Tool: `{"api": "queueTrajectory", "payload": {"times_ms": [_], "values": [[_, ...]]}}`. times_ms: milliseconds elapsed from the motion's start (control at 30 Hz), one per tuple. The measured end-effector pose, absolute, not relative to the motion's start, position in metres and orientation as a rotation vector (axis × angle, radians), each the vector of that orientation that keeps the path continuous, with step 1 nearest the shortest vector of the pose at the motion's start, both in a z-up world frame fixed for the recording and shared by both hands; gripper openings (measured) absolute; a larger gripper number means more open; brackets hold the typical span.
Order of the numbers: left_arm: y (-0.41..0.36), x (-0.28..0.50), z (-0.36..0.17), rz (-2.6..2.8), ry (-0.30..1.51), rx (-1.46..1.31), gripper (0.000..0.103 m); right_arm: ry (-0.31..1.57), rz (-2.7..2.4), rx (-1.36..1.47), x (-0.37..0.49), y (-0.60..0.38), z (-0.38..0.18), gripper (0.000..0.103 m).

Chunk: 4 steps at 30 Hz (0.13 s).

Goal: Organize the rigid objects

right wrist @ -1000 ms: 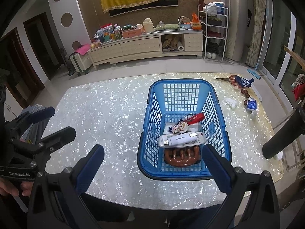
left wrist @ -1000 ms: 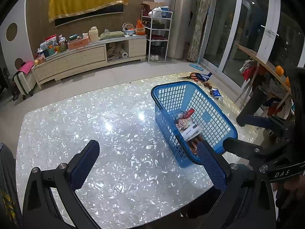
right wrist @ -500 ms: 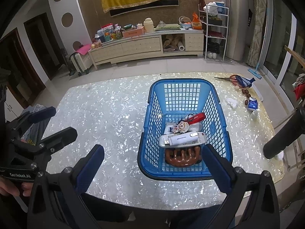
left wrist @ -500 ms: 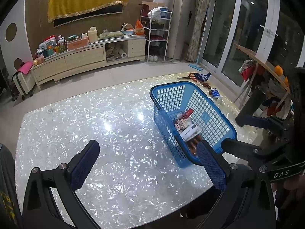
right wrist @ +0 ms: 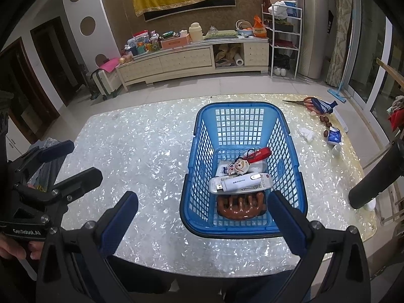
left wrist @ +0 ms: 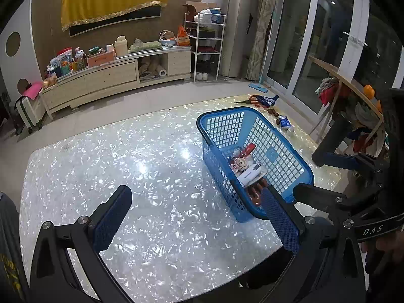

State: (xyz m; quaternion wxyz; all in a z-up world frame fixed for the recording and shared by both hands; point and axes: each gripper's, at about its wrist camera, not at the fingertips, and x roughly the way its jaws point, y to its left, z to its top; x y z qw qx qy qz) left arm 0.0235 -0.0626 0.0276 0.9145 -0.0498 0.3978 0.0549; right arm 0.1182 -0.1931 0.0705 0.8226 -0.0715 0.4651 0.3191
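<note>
one blue basket [right wrist: 242, 229] on shell-patterned table [right wrist: 151, 156], holding one white usb modem [right wrist: 241, 183], one brown claw clip [right wrist: 241, 205], one doll keychain [right wrist: 237, 168], one red strap [right wrist: 260, 153]. left gripper [left wrist: 194, 213] and right gripper [right wrist: 202, 218] both spread wide, empty. "das" and "genrobot.ai" legible on the frames.

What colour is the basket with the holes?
The basket is bright blue with a darker rim. The right wrist view shows it best.

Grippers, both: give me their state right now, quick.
Left gripper: open, holding nothing, above the table.
Right gripper: open, holding nothing, at the near end of the blue basket.
</note>
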Motion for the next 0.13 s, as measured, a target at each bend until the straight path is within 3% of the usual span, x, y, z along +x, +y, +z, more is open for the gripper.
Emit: {"api": "queueTrajectory", "payload": {"times_ms": [133], "values": [[-0.0636,0.0262,0.0261,0.110,0.822,-0.100,0.103,0.992,0.676,-0.149,0.1195,-0.1944,0.0699,0.103]]}}
